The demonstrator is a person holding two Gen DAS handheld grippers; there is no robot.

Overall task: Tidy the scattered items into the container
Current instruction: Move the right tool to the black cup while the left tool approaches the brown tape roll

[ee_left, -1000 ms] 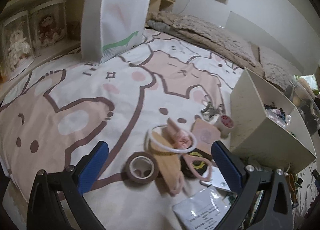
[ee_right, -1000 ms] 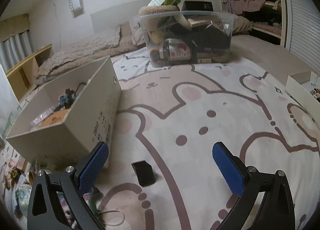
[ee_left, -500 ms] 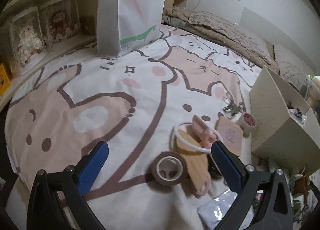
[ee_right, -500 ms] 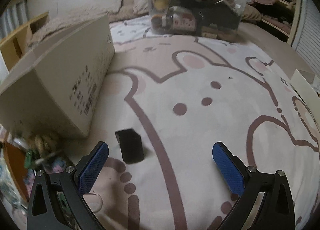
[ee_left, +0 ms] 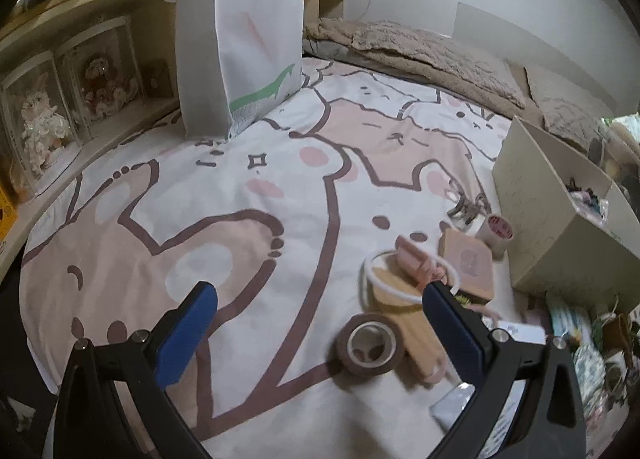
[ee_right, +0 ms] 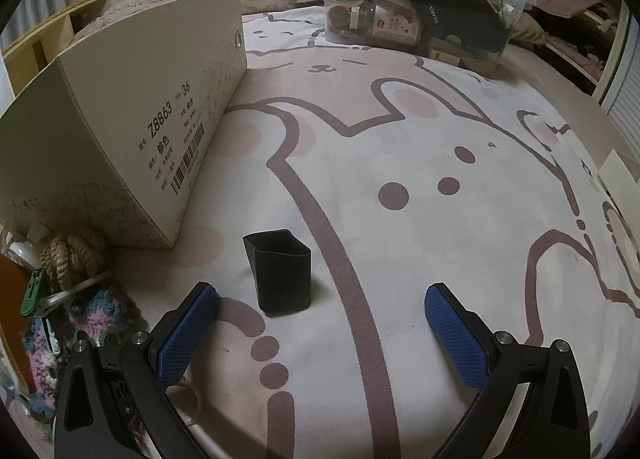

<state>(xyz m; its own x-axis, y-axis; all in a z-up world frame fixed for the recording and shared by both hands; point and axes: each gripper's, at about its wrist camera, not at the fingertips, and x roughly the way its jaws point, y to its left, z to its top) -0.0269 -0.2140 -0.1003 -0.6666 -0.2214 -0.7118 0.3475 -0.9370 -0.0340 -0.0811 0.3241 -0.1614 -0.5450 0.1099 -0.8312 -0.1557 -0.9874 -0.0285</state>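
Note:
In the right wrist view my right gripper (ee_right: 320,329) is open and empty, low over the bedspread, with a small black cup-like box (ee_right: 282,273) just ahead of its left finger. The beige cardboard box (ee_right: 132,131) stands to the left. In the left wrist view my left gripper (ee_left: 320,333) is open and empty. A brown tape roll (ee_left: 370,345), a white ring (ee_left: 408,273), a wooden piece (ee_left: 412,323), a pink square (ee_left: 466,261) and a small roll (ee_left: 498,231) lie near its right finger, beside the beige box (ee_left: 560,215).
A white tote bag (ee_left: 240,35) stands at the back left by a shelf of boxed dolls (ee_left: 40,127). A clear bin (ee_right: 420,7) of things sits far ahead of the right gripper. Rope (ee_right: 72,255), yarn (ee_right: 92,311) and clips lie left of it.
My right gripper has dropped and moved forward toward the black box, which now looks much bigger. My left gripper has swung left, so the scattered items sit further right.

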